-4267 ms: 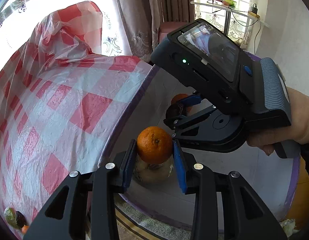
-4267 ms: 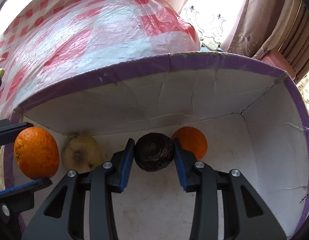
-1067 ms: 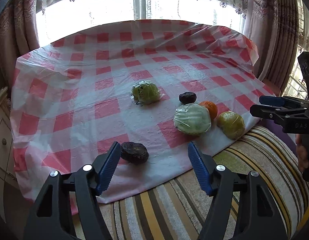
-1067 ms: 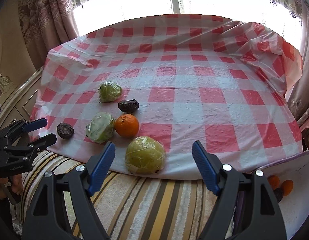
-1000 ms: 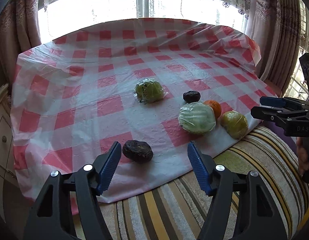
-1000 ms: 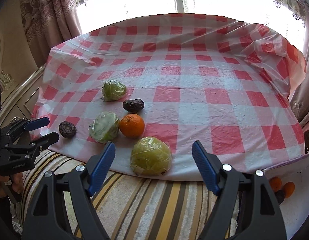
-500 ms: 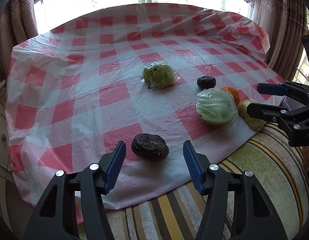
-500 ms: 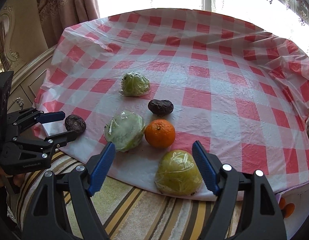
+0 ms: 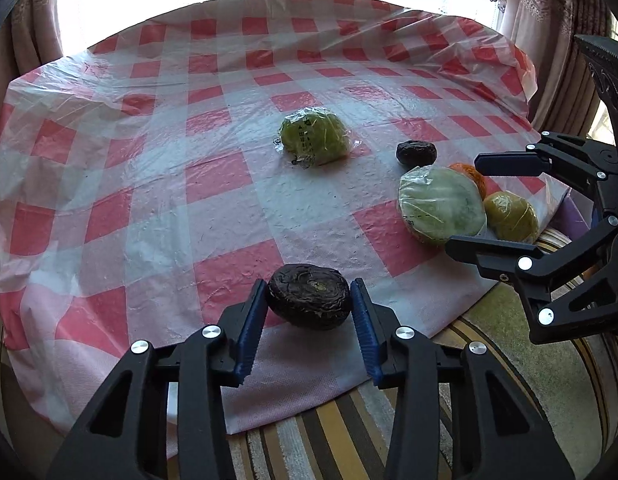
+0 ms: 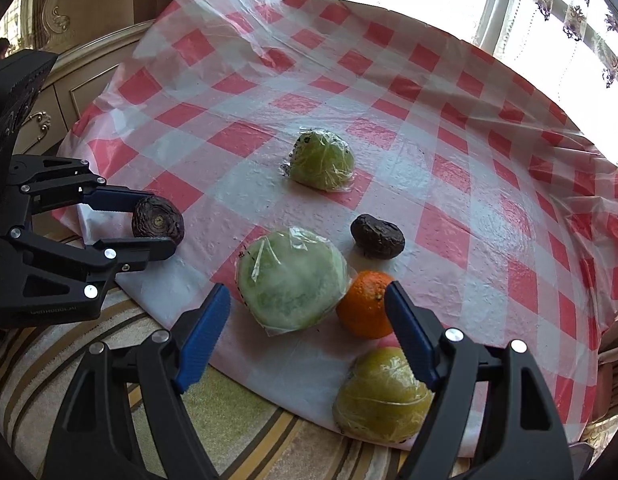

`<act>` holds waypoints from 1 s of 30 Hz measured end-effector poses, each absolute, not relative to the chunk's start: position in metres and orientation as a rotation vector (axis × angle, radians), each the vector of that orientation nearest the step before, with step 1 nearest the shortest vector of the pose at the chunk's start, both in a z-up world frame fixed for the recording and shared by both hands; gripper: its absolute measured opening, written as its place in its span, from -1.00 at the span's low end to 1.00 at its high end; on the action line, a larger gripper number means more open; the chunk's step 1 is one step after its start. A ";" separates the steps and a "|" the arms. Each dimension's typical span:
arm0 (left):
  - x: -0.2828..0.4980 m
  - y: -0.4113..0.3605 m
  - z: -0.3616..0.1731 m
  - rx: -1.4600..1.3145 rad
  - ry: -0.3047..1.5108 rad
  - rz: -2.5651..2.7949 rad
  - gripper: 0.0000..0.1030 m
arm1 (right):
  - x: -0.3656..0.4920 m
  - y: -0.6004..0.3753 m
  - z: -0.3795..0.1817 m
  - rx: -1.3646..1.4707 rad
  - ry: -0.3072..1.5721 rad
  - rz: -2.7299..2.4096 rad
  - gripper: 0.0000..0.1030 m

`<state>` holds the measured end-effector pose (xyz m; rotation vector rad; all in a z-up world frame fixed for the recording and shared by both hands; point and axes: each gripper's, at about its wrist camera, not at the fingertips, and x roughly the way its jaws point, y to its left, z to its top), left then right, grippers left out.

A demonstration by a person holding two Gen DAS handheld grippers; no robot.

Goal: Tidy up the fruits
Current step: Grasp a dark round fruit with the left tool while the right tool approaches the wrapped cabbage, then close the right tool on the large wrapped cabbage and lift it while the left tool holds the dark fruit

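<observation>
Left hand-held gripper (image 9: 309, 312): jaws closing, narrowed from a wide spread onto the dark wrinkled fruit (image 9: 308, 295), blue pads (image 9: 251, 326) at both its flanks, apparently touching; fruit not lifted, on the checked cloth (image 9: 149, 184) near the counter's front edge. Judged as a pick nearly secured. Right hand-held gripper (image 10: 305, 328): jaws wide apart, gripping nothing, swung in over the wrapped green fruit (image 10: 291, 280) and the orange (image 10: 363, 304); likely its next pick.
</observation>
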<state>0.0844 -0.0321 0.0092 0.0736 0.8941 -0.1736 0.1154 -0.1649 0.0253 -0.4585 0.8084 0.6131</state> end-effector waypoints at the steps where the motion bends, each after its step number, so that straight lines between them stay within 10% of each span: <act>1: 0.084 -0.032 0.009 0.073 0.892 -0.174 -0.21 | 0.116 -0.163 0.024 -0.466 0.811 0.617 0.54; 30: 0.080 -0.021 0.009 0.018 0.867 -0.180 -0.22 | 0.140 -0.136 0.014 -0.741 0.867 0.780 0.39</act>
